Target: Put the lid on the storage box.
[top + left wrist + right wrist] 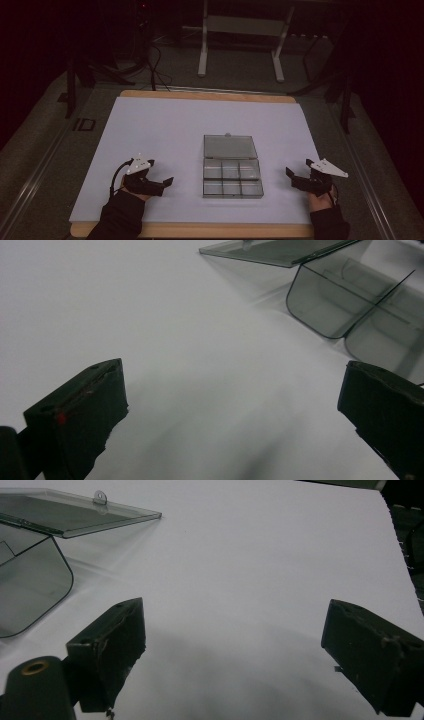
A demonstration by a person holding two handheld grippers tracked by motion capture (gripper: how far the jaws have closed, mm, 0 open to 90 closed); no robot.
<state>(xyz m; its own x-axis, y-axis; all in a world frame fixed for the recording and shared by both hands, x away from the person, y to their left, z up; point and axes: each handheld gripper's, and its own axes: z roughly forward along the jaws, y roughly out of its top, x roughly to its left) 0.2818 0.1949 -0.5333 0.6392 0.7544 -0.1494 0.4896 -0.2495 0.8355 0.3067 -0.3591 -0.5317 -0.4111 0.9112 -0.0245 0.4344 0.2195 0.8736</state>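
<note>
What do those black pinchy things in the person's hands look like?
Each tool is black with two chunky, blocky jaws and a pale three-cornered plate on top. The left tool trails a black cable, and one jaw carries a tiny red mark. The right tool looks alike. Both sleeves are dark.

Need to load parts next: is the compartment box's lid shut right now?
No, the lid lies folded back flat on the white mat behind the compartment box, leaving its six compartments uncovered.
</note>
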